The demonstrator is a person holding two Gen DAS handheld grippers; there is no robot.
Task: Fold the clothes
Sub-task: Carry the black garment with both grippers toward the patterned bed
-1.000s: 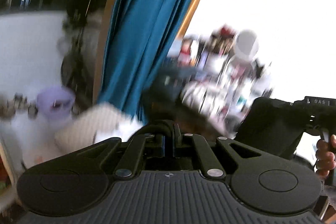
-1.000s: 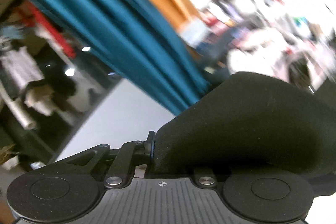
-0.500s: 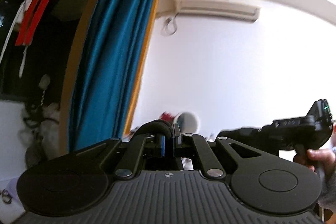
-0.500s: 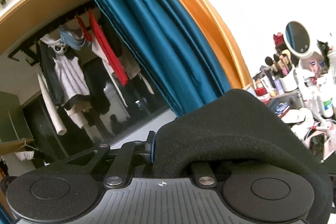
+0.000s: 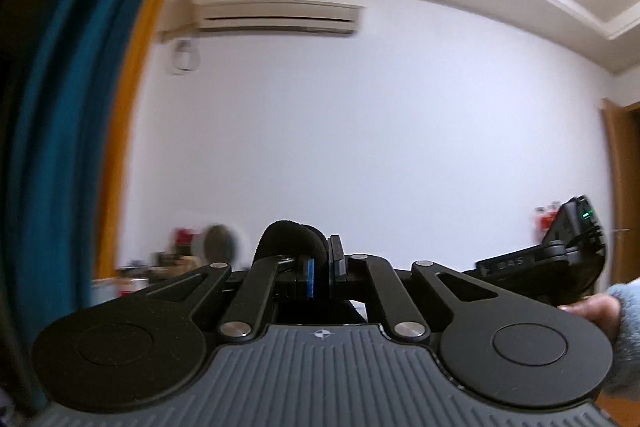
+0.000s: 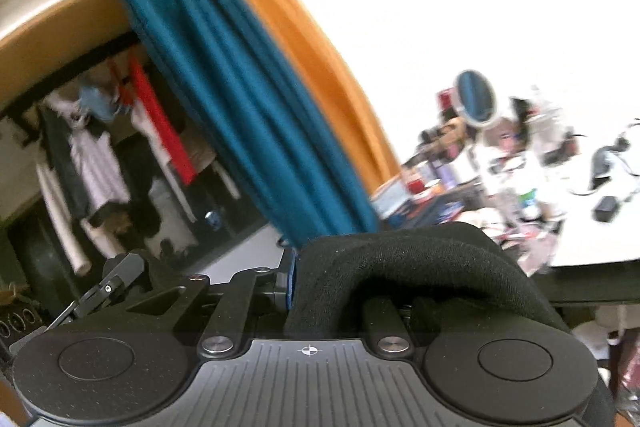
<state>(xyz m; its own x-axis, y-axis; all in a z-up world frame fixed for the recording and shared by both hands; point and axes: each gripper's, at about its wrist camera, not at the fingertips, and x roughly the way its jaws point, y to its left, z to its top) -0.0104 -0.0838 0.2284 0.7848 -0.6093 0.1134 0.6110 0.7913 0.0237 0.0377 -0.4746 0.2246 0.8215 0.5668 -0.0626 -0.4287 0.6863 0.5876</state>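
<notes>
now | black garment (image 6: 420, 267) drapes right gripper (image 6: 294, 277) | teal curtain (image 6: 240, 99) behind

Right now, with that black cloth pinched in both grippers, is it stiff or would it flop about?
Probably floppy: the black cloth sags in a soft hump over the right gripper. It looks thick and fuzzy, so likely not slippery. At the left gripper a bunched fold bulges above the shut jaws, suggesting it crumples easily.
</notes>
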